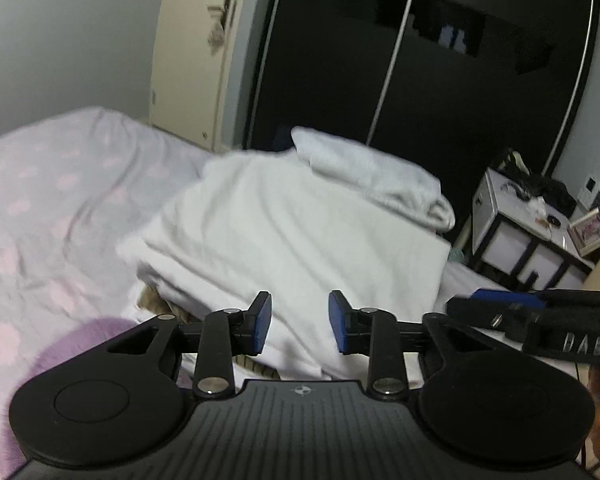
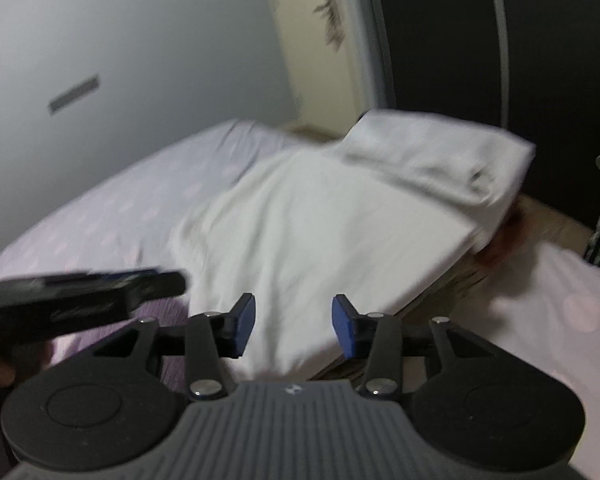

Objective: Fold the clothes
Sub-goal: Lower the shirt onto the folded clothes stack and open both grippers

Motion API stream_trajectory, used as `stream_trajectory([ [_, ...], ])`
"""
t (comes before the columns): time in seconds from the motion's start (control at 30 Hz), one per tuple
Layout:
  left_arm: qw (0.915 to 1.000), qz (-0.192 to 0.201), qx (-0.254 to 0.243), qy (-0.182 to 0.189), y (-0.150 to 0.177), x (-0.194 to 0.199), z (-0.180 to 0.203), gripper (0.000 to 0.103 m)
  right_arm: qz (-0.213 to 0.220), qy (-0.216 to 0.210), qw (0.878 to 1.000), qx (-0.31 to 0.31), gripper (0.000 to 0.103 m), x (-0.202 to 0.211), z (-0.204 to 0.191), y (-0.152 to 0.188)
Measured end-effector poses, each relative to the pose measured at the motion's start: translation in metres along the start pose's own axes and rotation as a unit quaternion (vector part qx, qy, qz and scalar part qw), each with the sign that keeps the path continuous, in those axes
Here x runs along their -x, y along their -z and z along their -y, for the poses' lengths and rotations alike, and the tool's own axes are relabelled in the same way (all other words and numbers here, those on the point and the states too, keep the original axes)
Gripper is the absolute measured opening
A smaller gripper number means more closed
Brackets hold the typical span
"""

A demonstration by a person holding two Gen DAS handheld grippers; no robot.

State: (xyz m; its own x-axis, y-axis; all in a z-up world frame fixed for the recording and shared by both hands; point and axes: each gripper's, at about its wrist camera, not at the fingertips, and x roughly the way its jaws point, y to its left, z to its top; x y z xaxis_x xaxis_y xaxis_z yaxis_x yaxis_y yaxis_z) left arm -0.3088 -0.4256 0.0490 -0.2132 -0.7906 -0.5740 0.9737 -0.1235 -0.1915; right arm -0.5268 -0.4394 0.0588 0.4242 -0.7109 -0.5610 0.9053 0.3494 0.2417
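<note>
White cloth, folded flat, lies on the bed, a smaller folded towel on its far end. Left claw and right claw: both part-open, empty, above the cloth's near edge. Left view alone shows a nightstand; both show the dark wardrobe.

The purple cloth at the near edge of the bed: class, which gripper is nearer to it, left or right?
Left. The left gripper sits beside the purple cloth, which fills that view's lower left corner. The right gripper is farther off, with the left one between it and the cloth.
</note>
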Motion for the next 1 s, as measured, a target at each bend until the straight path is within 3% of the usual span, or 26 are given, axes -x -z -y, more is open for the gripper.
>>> stream_trajectory([
  [0.03, 0.9999, 0.008, 0.003, -0.005, -0.003, 0.009, 0.003, 0.031, 0.014, 0.005, 1.000, -0.008, 0.060, 0.008, 0.004, -0.003],
  [0.1, 0.9997, 0.023, 0.004, -0.006, -0.008, 0.023, 0.011, 0.039, 0.042, 0.001, 0.999, -0.035, 0.071, 0.025, 0.013, -0.008],
  [0.27, 0.9980, 0.058, -0.007, -0.022, -0.017, 0.055, 0.031, 0.051, 0.099, 0.004, 0.992, -0.075, 0.078, 0.060, 0.020, -0.021],
  [0.33, 0.9970, 0.072, -0.015, -0.025, -0.020, 0.066, 0.038, 0.054, 0.119, 0.012, 0.989, -0.086, 0.095, 0.073, 0.017, -0.025],
  [0.37, 0.9966, 0.077, -0.018, -0.026, -0.021, 0.070, 0.041, 0.056, 0.131, 0.015, 0.987, -0.093, 0.099, 0.080, 0.015, -0.025],
  [0.5, 0.9958, 0.087, -0.019, -0.024, -0.024, 0.079, 0.048, 0.076, 0.131, 0.012, 0.989, -0.060, 0.099, 0.091, 0.001, -0.030],
  [0.7, 0.9925, 0.076, -0.038, -0.088, -0.019, 0.070, 0.053, 0.076, 0.118, 0.016, 0.992, -0.036, 0.099, 0.082, -0.014, -0.022],
  [1.0, 0.9912, 0.073, -0.027, -0.107, -0.004, 0.062, 0.039, 0.077, 0.087, 0.058, 0.994, -0.028, 0.102, 0.049, -0.029, -0.002],
])
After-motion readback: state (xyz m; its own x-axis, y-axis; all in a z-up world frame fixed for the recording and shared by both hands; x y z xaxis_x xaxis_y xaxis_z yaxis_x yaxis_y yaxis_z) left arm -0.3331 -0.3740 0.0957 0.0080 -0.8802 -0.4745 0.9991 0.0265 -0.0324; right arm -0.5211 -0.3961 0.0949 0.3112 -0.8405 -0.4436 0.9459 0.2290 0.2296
